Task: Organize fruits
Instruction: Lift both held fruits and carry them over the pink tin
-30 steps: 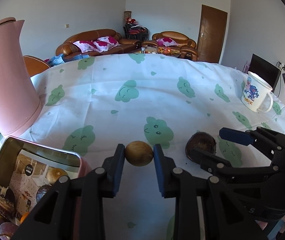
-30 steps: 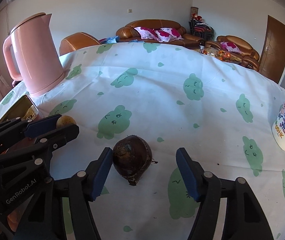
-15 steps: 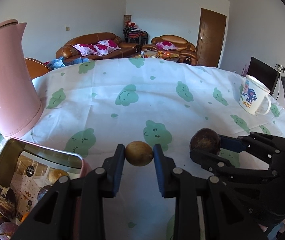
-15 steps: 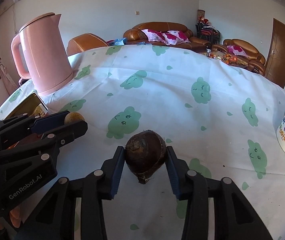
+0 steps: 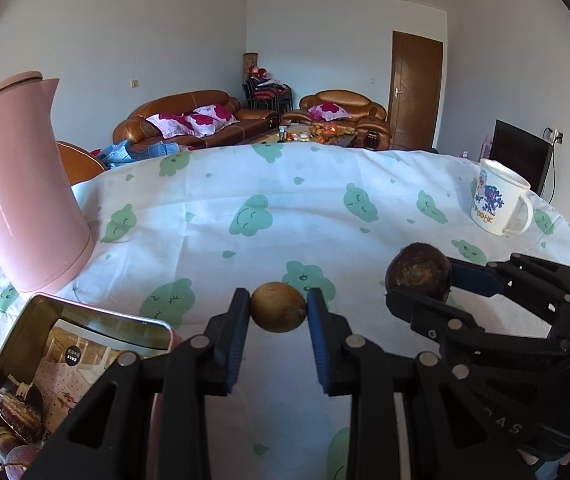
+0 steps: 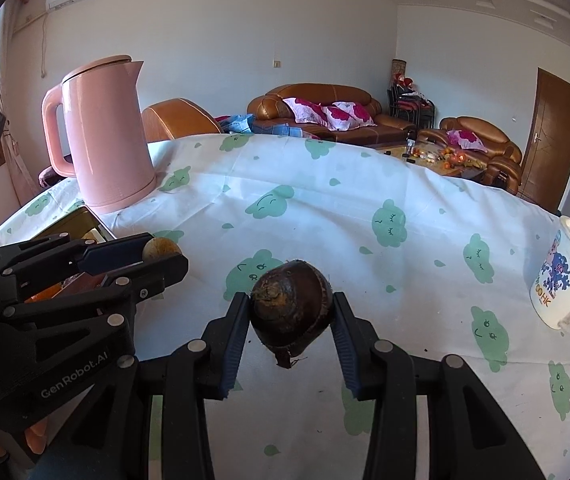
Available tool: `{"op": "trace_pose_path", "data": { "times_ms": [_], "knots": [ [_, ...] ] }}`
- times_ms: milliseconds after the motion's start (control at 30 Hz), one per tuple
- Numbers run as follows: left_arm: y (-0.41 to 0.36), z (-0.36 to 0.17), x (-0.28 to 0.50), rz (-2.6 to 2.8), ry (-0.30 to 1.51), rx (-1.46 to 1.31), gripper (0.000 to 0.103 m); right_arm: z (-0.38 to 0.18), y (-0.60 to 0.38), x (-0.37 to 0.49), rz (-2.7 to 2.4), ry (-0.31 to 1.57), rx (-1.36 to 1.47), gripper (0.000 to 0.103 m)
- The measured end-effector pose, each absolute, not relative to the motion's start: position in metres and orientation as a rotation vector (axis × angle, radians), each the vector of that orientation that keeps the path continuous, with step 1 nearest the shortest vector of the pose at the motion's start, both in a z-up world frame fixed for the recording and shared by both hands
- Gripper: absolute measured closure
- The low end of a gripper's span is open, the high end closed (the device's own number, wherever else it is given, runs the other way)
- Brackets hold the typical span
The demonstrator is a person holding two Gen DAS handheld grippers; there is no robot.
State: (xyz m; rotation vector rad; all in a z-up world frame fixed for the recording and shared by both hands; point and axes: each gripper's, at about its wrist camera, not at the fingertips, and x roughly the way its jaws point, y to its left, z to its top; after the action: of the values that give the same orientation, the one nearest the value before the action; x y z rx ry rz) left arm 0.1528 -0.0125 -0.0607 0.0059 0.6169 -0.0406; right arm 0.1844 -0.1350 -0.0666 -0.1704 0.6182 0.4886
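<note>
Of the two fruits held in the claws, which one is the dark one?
The dark brown fruit in the right claw; the left claw holds a smaller yellowish-tan fruit.

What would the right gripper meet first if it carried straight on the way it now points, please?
Probably nothing soon: beyond the right gripper and its dark brown fruit lies bare tablecloth to the far edge, though depth is uncertain.

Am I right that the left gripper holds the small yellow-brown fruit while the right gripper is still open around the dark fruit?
Not quite. The left gripper does hold the small fruit, but the right gripper is shut on the dark fruit, its fingers pressed against both sides, as the right wrist view shows.
</note>
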Motion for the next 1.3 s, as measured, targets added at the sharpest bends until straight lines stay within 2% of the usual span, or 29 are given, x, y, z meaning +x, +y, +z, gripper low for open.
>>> {"op": "trace_pose_path", "data": {
  "times_ms": [1300],
  "knots": [
    [-0.017, -0.047, 0.128, 0.005, 0.471, 0.042, 0.072, -0.049, -0.148, 0.152, 0.496, 0.419, -0.134, 0.06]
  ]
}}
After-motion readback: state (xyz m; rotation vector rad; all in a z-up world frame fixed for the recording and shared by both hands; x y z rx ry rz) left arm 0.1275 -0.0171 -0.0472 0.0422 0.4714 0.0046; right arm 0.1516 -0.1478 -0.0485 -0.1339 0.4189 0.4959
